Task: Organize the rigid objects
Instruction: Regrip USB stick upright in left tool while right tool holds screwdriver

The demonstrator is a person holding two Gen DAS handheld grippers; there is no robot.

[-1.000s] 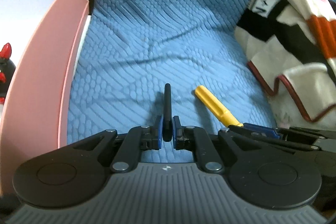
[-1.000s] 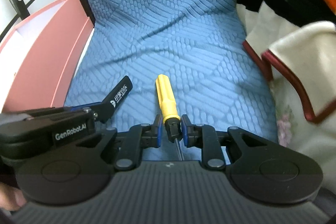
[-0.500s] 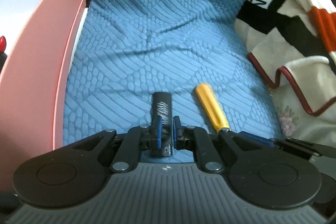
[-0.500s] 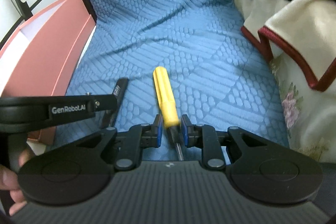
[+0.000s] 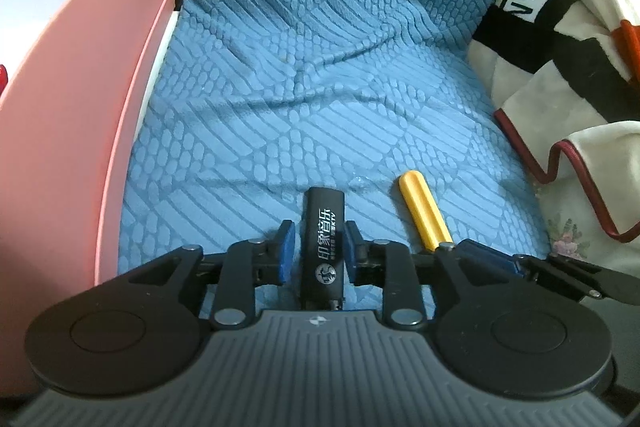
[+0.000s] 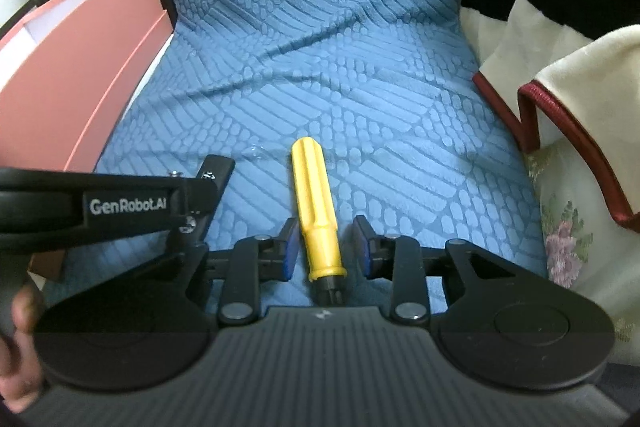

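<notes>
A flat black lighter-like bar (image 5: 325, 247) with white print lies on the blue textured cover (image 5: 320, 87), between the jaws of my left gripper (image 5: 319, 247). Those jaws are opening, and a gap shows beside the left pad. A yellow-handled screwdriver (image 6: 316, 211) lies on the same cover, handle pointing away, between the jaws of my right gripper (image 6: 326, 245). These jaws are opening too, with blue cover visible on both sides of the handle. In the left wrist view the screwdriver (image 5: 424, 215) lies just right of the bar. In the right wrist view the bar's tip (image 6: 216, 167) pokes out past the left gripper.
A pink box (image 5: 80, 107) stands along the left edge of the cover. A cream, black and orange blanket (image 5: 560, 47) is heaped on the right, over floral cloth (image 6: 568, 239). A hand (image 6: 16, 347) holds the left gripper's body (image 6: 120, 205).
Both grippers sank toward the cover. The black bar, gripped edge-on before, now lies flat with its print up. Both pairs of pads have parted from the bar and the screwdriver.
</notes>
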